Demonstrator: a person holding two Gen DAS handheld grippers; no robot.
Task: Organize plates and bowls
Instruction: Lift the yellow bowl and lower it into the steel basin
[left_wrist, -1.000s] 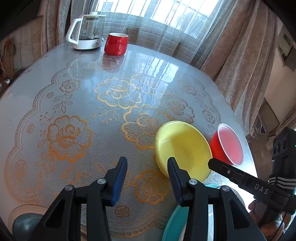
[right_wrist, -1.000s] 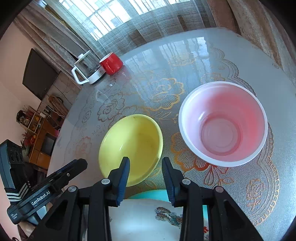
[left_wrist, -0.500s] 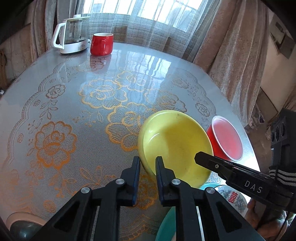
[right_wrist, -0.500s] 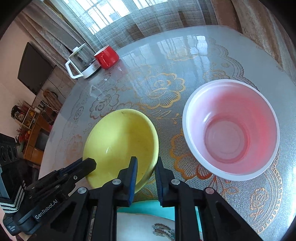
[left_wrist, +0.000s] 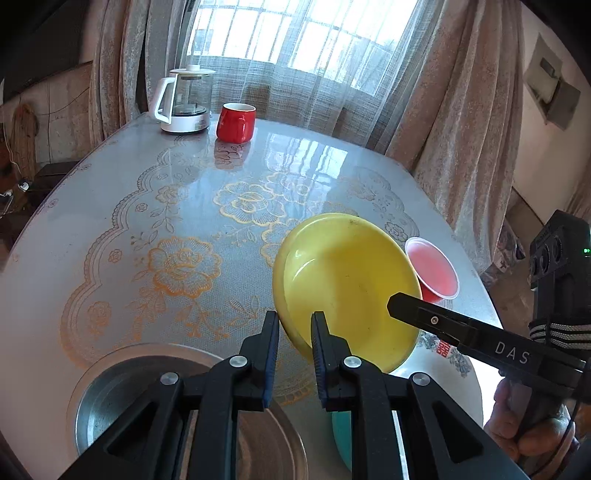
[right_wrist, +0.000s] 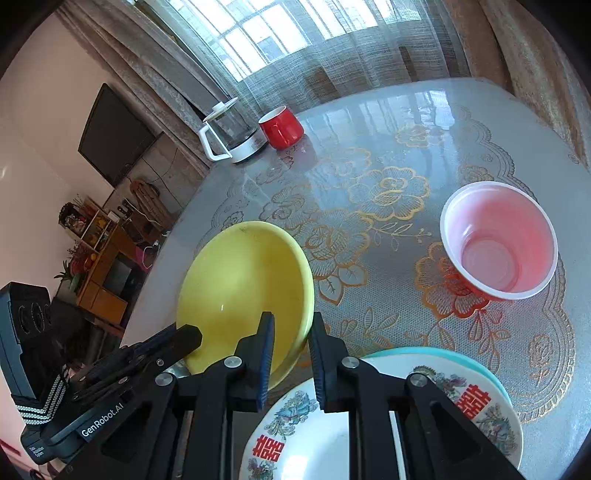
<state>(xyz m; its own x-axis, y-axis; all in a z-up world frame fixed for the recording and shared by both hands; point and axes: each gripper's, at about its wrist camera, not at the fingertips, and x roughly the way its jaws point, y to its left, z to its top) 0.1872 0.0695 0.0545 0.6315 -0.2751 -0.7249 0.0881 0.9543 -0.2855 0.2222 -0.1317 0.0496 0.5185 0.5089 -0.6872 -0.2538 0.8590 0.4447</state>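
Both grippers pinch the rim of one yellow plastic bowl (left_wrist: 347, 288): the left gripper (left_wrist: 293, 328) and right gripper (right_wrist: 291, 332) are nearly closed on its near edge, a shared hold that seems meant to keep it steady while it tilts clear of the round glass-topped table (left_wrist: 147, 206) with its gold floral cloth. Below it wait one steel plate (left_wrist: 122, 398), likely a stacking spot, and one white patterned plate (right_wrist: 369, 424) on one teal plate (right_wrist: 476, 365). One red plastic bowl (right_wrist: 498, 240) stands apart. One glass kettle (left_wrist: 186, 101) and one red mug (left_wrist: 236, 122) sit far off.
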